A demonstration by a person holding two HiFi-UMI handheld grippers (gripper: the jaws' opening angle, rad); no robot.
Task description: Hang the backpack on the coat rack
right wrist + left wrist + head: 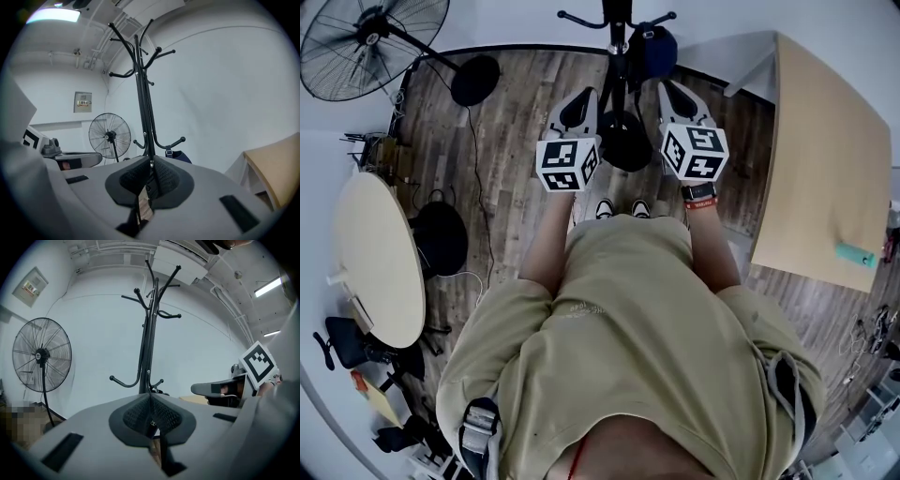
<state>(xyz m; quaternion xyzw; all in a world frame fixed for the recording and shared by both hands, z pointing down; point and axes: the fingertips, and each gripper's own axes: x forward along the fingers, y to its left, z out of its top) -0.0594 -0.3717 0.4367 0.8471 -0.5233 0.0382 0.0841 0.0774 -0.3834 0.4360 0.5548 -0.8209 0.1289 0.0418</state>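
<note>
Already the dark blue backpack (656,49) hangs from a low hook of the black coat rack (617,42), just right of its pole. Left gripper (578,108) and right gripper (680,103) both point toward the rack, their jaws closed on nothing.

The person wears a loose tan shirt (628,319) with short sleeves and white and black shoes (619,208). The left gripper (586,96) and the right gripper (668,89) each have a smooth grey shell, narrow at the tip and wider toward the back. At the back of the left one sits a white cube (567,165) with black square marks. The right one has a matching cube (694,152). At each tip the pads (136,416) are black with a bumpy net pattern. Back from the pads, long black slots (61,451) cut into the grey. Just behind the right gripper is a black watch (698,192), with a thin red band (700,203) touching it.
</note>
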